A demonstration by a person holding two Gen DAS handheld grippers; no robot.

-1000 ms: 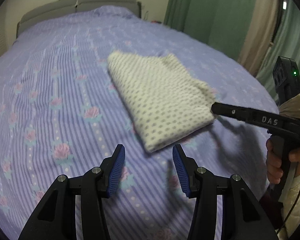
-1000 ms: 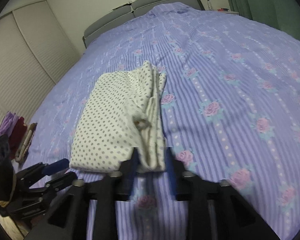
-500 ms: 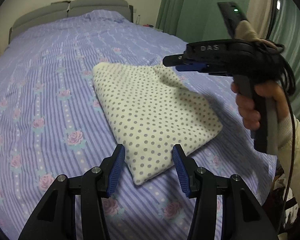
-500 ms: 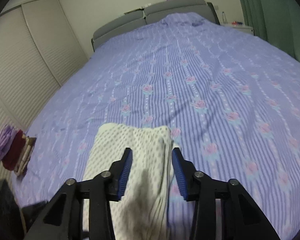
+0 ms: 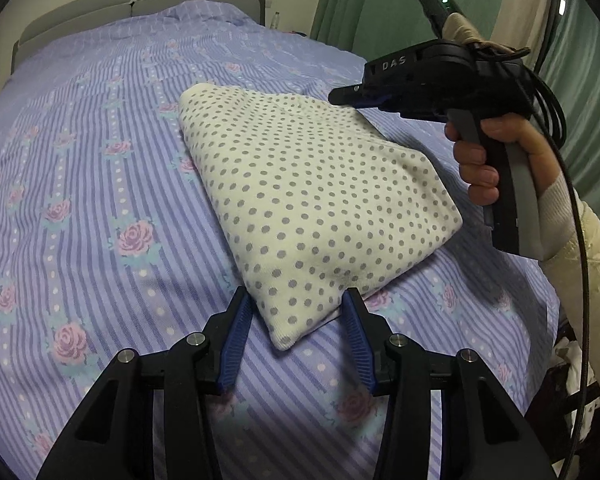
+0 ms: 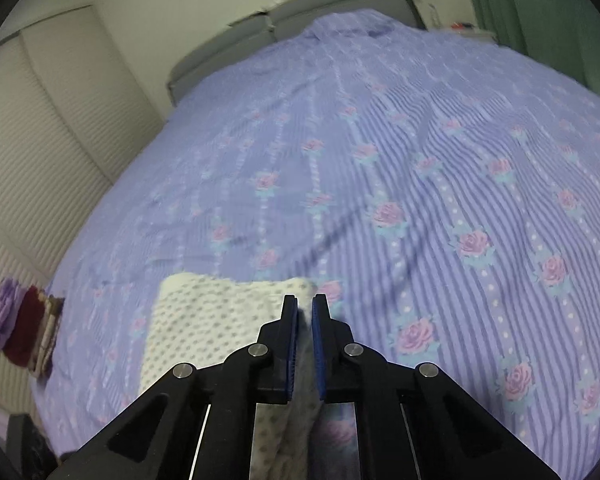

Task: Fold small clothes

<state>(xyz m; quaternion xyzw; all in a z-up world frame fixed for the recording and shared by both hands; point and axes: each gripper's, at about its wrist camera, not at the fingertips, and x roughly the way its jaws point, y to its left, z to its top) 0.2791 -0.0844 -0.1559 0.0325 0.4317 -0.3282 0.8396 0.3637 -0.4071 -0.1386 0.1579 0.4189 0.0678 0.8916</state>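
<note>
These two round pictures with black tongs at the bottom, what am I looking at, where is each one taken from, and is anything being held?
No robot here: a person holds a pistol-grip tool in each hand, each with two black fingers and blue pads, and a wide-angle camera looking along them.

One picture comes from the left gripper. Its fingers stand open on either side of the near corner of a folded cream garment with grey dots, not pressing on it. The garment lies on a bed with a purple striped, rose-patterned cover. The other tool, the right gripper, shows in the person's hand above the garment's far edge.

The other picture comes from the right gripper. Its fingers have just closed; it is shut and grips nothing, with the garment below it.
</note>
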